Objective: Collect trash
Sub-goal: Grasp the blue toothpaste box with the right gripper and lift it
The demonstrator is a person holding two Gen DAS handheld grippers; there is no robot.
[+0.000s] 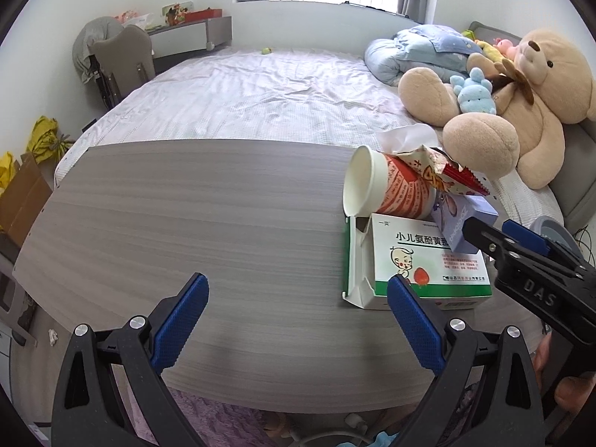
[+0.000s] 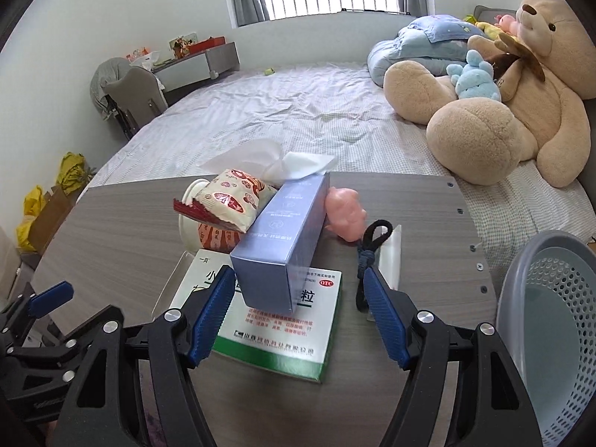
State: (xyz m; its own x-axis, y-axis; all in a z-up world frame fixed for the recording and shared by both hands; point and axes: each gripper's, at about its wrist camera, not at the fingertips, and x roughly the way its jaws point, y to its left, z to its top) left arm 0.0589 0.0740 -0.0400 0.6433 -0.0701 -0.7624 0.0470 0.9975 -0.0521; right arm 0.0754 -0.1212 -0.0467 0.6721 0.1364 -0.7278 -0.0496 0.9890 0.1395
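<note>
Trash sits heaped at one side of a grey wood-grain table (image 1: 186, 223), which stands against a bed (image 1: 260, 100). Lowest in the heap: a flat green-and-white medicine box (image 2: 275, 331). A tall blue-grey carton (image 2: 283, 238) lies tilted across it, one end resting on the box lid. Behind that, a paper cup (image 1: 376, 186) lies on its side, mouth facing the bare stretch of table. A crumpled red-and-cream snack wrapper (image 2: 223, 201) rests on the cup and leans on the carton. White tissue (image 2: 275, 160) sticks up behind the pile.

Beside the carton: a pink toy pig (image 2: 344, 218), a black cord loop (image 2: 368, 253) and a clear flat packet (image 2: 391, 257).

Right gripper (image 2: 298, 316): jaws spread wide, nothing clamped, the near end of the carton between the blue pads, no contact visible.

Left gripper (image 1: 298, 320): jaws also apart, empty, over bare tabletop just beside the medicine box.

Perforated grey basket (image 2: 551, 316) stands off the table's edge at the right. Large teddy bear (image 2: 521, 93) on the bed beyond.
</note>
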